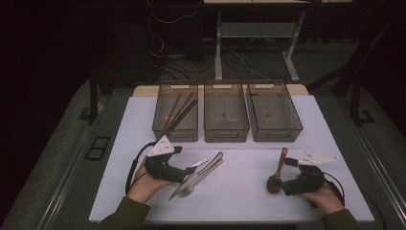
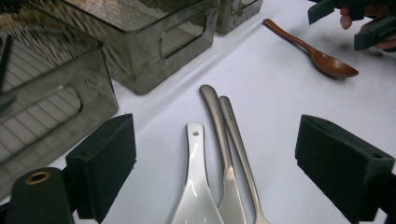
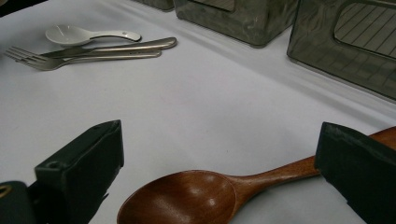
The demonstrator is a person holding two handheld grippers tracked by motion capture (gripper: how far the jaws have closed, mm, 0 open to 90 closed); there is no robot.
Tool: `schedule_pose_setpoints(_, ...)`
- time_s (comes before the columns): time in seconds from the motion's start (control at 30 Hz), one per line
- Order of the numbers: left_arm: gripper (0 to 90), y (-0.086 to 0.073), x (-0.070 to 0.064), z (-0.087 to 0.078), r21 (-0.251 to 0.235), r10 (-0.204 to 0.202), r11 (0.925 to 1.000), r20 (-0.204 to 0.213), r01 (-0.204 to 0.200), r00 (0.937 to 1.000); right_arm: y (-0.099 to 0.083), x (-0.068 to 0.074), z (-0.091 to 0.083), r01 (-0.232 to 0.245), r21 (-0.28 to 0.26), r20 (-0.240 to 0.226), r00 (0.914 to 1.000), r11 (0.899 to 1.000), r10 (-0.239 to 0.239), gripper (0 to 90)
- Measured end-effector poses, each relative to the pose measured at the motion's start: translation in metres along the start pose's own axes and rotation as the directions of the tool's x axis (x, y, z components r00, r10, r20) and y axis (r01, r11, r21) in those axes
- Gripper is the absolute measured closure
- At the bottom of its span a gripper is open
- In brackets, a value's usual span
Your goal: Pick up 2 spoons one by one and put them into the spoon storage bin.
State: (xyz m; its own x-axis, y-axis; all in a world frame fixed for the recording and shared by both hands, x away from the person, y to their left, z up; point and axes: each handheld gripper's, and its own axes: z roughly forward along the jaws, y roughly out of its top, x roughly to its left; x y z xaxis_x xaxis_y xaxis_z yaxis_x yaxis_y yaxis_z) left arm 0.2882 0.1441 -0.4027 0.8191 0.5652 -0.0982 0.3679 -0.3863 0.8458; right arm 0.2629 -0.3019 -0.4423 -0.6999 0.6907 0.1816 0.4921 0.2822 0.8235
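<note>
- Wooden spoon (image 3: 187,198) lies flat on the white table (image 1: 249,191), at the person's right, bowl toward the person, handle pointing to the bins.
- Right gripper (image 1: 283,184) sits low over that spoon; in the right gripper view its jaws stand wide apart, the bowl between them, the handle passing behind the right-hand jaw. Nothing is gripped.
- Left gripper (image 1: 184,173) rests at the left, jaws wide open and holding nothing.
- White ceramic spoon (image 2: 194,196), metal knife (image 2: 219,140) and metal fork (image 2: 243,154) lie side by side, touching, between the left jaws in the left gripper view.
- Three grey bins (image 1: 226,136) stand in a row at the far side of the table.
- Chopsticks (image 1: 179,112) lie in the leftmost bin.
</note>
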Motion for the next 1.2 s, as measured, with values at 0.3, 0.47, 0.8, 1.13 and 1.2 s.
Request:
schedule_pose_setpoints(0.3, 2.7, -0.021, -0.004, -0.006, -0.008, -0.007, 0.9999, -0.004, 0.007, 1.0000, 0.000, 0.000, -0.001, 0.003, -0.002, 0.001, 1.0000, 1.000, -0.003, 1.3)
schedule_pose_setpoints(0.47, 0.0, -0.030, -0.005, -0.010, -0.022, -0.003, 0.9997, -0.019, 0.003, 0.9998, 0.000, 0.001, -0.001, 0.004, -0.002, 0.002, 1.0000, 1.000, -0.004, 1.3)
schedule_pose_setpoints(0.8, 0.0, -0.043, -0.001, -0.007, 0.029, -0.012, 0.9995, -0.039, 0.013, 0.9992, 0.000, 0.002, 0.000, 0.011, 0.004, 0.002, 0.9999, 1.000, -0.011, 1.3)
schedule_pose_setpoints(1.13, 10.9, -0.046, 0.008, -0.002, 0.067, -0.053, 0.9960, -0.066, 0.058, 0.9964, 0.000, 0.002, 0.000, 0.012, 0.006, 0.001, 0.9999, 1.000, -0.012, 1.3)
schedule_pose_setpoints(1.2, 15.6, -0.047, 0.011, -0.001, 0.075, -0.066, 0.9946, -0.074, 0.072, 0.9951, -0.001, 0.002, 0.001, 0.012, 0.008, 0.000, 0.9999, 1.000, -0.012, 1.3)
